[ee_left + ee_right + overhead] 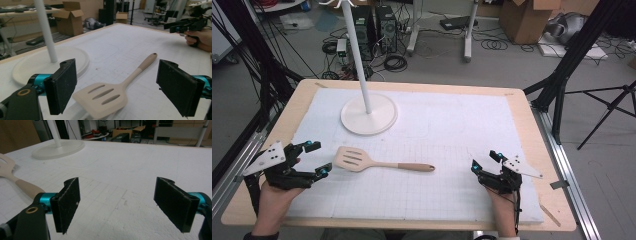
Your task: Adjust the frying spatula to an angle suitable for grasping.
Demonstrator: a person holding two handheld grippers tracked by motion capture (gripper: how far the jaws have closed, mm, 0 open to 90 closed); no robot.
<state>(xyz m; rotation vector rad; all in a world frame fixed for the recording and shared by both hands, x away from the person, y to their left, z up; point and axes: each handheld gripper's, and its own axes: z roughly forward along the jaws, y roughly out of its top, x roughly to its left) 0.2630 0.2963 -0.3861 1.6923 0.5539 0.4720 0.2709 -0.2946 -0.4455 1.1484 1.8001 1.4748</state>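
Observation:
A beige slotted spatula (377, 162) lies flat on the white mat, blade to the left, handle pointing right. My left gripper (317, 159) rests at the table's left, open, its jaws just left of the blade. In the left gripper view the spatula blade (101, 96) lies between and just beyond the wide-apart jaws of that gripper (120, 91). My right gripper (484, 161) sits open at the right, well clear of the handle's end. The right gripper view has the spatula handle (25, 187) at far left, outside that gripper's (122, 206) spread jaws.
A white stand with a round base (369, 114) and upright pole (357, 47) sits at the back left of the gridded mat (452, 130). The wooden table edge (412, 85) frames the mat. Cables, boxes and tripod legs lie on the floor beyond.

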